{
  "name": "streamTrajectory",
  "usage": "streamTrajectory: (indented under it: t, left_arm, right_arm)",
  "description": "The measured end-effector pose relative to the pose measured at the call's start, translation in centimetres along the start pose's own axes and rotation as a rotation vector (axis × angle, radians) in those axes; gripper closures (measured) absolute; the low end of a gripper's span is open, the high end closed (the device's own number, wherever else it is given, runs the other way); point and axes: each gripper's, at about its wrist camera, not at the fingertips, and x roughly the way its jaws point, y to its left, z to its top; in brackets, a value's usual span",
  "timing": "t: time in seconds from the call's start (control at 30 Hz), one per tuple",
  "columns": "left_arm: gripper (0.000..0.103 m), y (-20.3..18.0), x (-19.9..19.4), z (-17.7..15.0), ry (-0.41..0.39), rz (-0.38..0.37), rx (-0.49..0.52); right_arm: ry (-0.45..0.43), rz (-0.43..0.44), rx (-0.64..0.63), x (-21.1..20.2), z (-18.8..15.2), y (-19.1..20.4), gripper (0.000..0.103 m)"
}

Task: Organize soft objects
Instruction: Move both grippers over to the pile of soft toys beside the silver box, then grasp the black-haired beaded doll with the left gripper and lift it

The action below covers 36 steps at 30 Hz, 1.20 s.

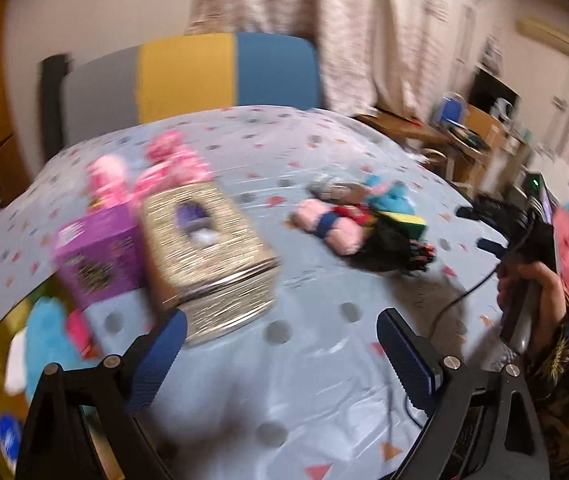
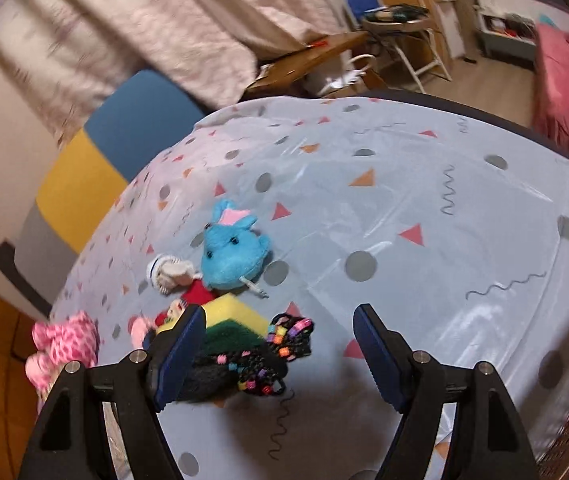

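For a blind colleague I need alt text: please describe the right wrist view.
The open, empty right claw hangs over a table with a pale patterned cloth. Near its left finger lie a blue plush toy, a small sailor doll, a yellow-and-green sponge and a black knitted item with coloured specks. A pink spotted plush lies at the left edge.

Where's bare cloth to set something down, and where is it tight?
Free: the tablecloth right of the blue plush out to the far edge, and the strip in front of the gold box. Crowded: plush, sponge and black knit bunched together; purple box tight beside the gold one.
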Motion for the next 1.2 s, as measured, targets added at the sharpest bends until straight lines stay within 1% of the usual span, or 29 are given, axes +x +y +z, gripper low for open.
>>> streamTrajectory:
  t: [0.07, 0.1, 0.13, 0.17, 0.23, 0.3, 0.33, 0.4, 0.43, 0.47, 0.5, 0.57, 0.63, 0.67, 0.8, 0.83, 0.87, 0.9, 0.93, 1.0, 1.03, 1.07, 1.13, 1.2]
  left_arm:
    - [0.014, -2.0, 1.6, 0.8, 0.006, -0.043, 0.056]
    - [0.023, -2.8, 2.4, 1.1, 0.012, -0.062, 0.077]
    - [0.029, -3.6, 3.4, 1.6, 0.026, -0.071, 0.098]
    - [0.031, -4.5, 4.5, 2.0, 0.042, -0.077, 0.122]
    - [0.047, -6.4, 6.6, 2.8, 0.075, -0.125, 0.179]
    - [0.052, -7.9, 8.4, 3.3, 0.107, -0.186, 0.211]
    - [0.052, -8.9, 9.5, 3.5, 0.121, -0.207, 0.236]
    - [0.051, -11.4, 11.5, 3.7, 0.138, -0.240, 0.326]
    - [0.046, -12.4, 12.1, 3.6, 0.137, -0.261, 0.372]
    - [0.043, -13.7, 12.7, 3.4, 0.131, -0.282, 0.444]
    - [0.039, -14.9, 13.2, 3.1, 0.117, -0.285, 0.517]
    - [0.038, -17.5, 14.6, 2.2, 0.099, -0.254, 0.691]
    - [0.038, -19.3, 16.1, 1.7, 0.088, -0.232, 0.815]
    - [0.038, -20.0, 16.8, 1.5, 0.083, -0.232, 0.866]
    - [0.038, -21.6, 19.2, 1.3, 0.050, -0.211, 1.004]
    - [0.042, -22.0, 19.8, 1.2, 0.036, -0.205, 1.042]
    - [0.046, -22.2, 20.4, 1.2, 0.025, -0.196, 1.064]
    - [0.059, -22.4, 20.9, 1.2, 0.021, -0.189, 1.078]
    - [0.078, -22.6, 21.6, 1.1, 0.027, -0.185, 1.090]
    - [0.099, -23.0, 23.0, 0.8, 0.057, -0.175, 1.101]
    - [0.099, -23.0, 23.7, 0.8, 0.089, -0.181, 1.079]
    - [0.099, -22.8, 24.0, 0.9, 0.094, -0.174, 1.053]
    - [0.099, -21.9, 23.8, 1.6, 0.121, -0.227, 0.941]
    - [0.099, -20.2, 22.5, 2.1, 0.136, -0.270, 0.815]
  right_arm:
    - [-0.010, 0.013, 0.031, -0.3, -0.1, -0.3, 0.025]
    - [-0.017, 0.017, 0.044, -0.5, -0.1, -0.6, 0.025]
    - [-0.020, 0.023, 0.054, -0.7, -0.2, -0.6, 0.025]
    - [-0.021, 0.029, 0.061, -0.6, -0.2, -0.7, 0.025]
    - [-0.012, 0.041, 0.077, -0.5, -0.1, -0.9, 0.025]
    - [0.006, 0.046, 0.094, -0.1, -0.1, -1.2, 0.025]
    - [0.013, 0.049, 0.102, 0.0, -0.1, -1.3, 0.025]
    - [0.033, 0.064, 0.122, 0.3, -0.1, -1.7, 0.025]
    - [0.039, 0.072, 0.129, 0.4, -0.1, -1.8, 0.025]
    - [0.043, 0.077, 0.133, 0.5, -0.1, -1.9, 0.025]
    - [0.047, 0.086, 0.139, 0.5, -0.2, -2.0, 0.025]
    - [0.049, 0.098, 0.152, 0.5, -0.2, -2.1, 0.025]
    - [0.044, 0.111, 0.174, 0.4, -0.2, -2.5, 0.025]
    - [0.041, 0.115, 0.184, 0.4, -0.1, -2.7, 0.025]
    - [0.059, 0.137, 0.215, 0.8, -0.2, -3.1, 0.025]
    - [0.067, 0.144, 0.215, 0.9, -0.2, -3.0, 0.025]
    - [0.074, 0.150, 0.215, 1.1, -0.2, -2.9, 0.025]
    - [0.079, 0.158, 0.215, 1.2, -0.2, -2.9, 0.025]
    - [0.080, 0.164, 0.215, 1.2, -0.2, -2.9, 0.025]
    - [0.081, 0.165, 0.218, 1.3, -0.2, -2.9, 0.025]
    - [0.081, 0.166, 0.217, 1.4, -0.2, -2.9, 0.025]
    - [0.081, 0.166, 0.214, 1.4, -0.2, -2.9, 0.025]
    - [0.079, 0.166, 0.209, 1.3, -0.2, -2.8, 0.025]
    - [0.073, 0.165, 0.206, 1.3, -0.2, -2.8, 0.025]
